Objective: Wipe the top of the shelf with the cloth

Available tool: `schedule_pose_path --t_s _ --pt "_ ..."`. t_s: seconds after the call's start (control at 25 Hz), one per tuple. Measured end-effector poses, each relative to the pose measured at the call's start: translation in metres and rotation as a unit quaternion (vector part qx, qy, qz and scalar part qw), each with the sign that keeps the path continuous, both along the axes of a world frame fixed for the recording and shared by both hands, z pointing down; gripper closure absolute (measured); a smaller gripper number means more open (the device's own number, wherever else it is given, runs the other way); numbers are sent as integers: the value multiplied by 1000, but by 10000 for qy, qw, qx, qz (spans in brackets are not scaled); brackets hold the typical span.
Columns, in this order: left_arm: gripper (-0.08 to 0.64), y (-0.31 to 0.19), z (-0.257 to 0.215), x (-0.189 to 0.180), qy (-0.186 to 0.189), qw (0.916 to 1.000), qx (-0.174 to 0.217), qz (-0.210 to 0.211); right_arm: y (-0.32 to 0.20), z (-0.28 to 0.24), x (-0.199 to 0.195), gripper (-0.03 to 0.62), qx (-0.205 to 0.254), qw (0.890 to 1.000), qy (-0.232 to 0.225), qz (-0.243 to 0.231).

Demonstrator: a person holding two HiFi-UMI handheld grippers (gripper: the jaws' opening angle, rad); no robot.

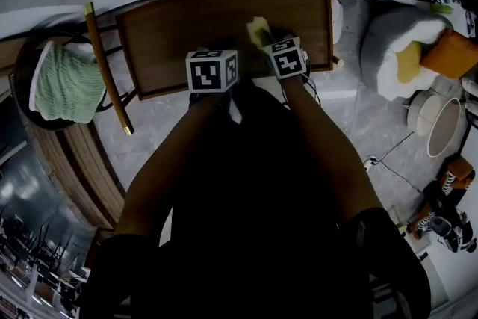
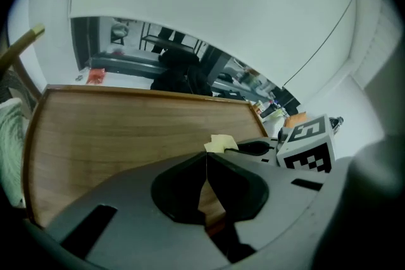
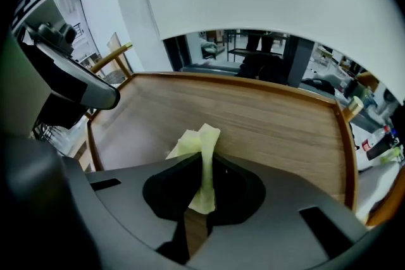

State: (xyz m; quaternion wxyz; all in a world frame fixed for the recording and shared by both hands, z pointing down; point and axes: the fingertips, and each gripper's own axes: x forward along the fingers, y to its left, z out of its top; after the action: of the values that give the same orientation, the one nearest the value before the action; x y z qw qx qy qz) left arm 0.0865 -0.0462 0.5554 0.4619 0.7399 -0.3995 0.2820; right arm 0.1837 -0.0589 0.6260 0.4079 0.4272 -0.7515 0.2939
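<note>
The shelf (image 1: 187, 19) had a rectangular brown wooden top with a raised rim. In the head view it lay directly ahead of the person, whose two arms reached forward over its near edge.

Right gripper (image 3: 204, 164): the jaws were closed on the cloth (image 3: 196, 139), a pale yellow-green piece. A thin strip of the cloth ran down between the jaw faces, and a bunched fold stood out beyond the tips. In the head view the cloth sat on the shelf top, just ahead of the right gripper's marker cube (image 1: 287, 57), to the right of the middle of the top and nearer its front edge than its back edge.

Left gripper (image 2: 205, 158): the jaws were pressed together tip to tip, with nothing between them. This gripper was positioned over the front edge of the shelf top, just beside the right gripper and to its left. The bare wood of the top filled its view ahead, and the cloth showed at the right, past the jaw tips.

Surroundings: a green knitted item (image 1: 69, 82) rested on a round seat to the left of the shelf. A white cushion (image 1: 388, 48) lay on the floor to the right, with an orange object (image 1: 448, 52) against it.
</note>
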Motion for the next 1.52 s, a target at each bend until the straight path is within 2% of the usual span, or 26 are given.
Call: schedule_pose_path --t_s 0.36,0.6,0.84,1.0,1.12,1.2,1.28,1.4,1.52 --pt "548 4 9 67 110 9994 -45 323 1 -4 94 549 89 9975 127 686" --pt "548 3 6 89 190 9989 14 428 1 -9 140 549 77 9937 585 951" --pt "548 1 2 83 187 9993 50 335 3 -12 168 549 -94 9870 946 1293" --pt "548 -1 -1 65 156 9996 94 200 2 -14 189 549 -28 9781 1482 1459" --pt "548 -1 -3 44 122 9999 86 67 -2 -16 194 549 -35 9738 1539 1671" --pt "548 2 -7 27 122 9999 80 -15 -5 -26 193 549 96 9720 1491 1815" --pt "548 5 -13 6 128 9998 95 -95 -11 -40 175 549 324 9758 1141 1838" --pt "548 12 -24 -31 99 9996 124 -250 -18 -62 111 549 524 9866 300 1518" --pt "548 16 -37 -72 64 9989 177 -429 -16 -79 24 549 510 9919 -464 1066"
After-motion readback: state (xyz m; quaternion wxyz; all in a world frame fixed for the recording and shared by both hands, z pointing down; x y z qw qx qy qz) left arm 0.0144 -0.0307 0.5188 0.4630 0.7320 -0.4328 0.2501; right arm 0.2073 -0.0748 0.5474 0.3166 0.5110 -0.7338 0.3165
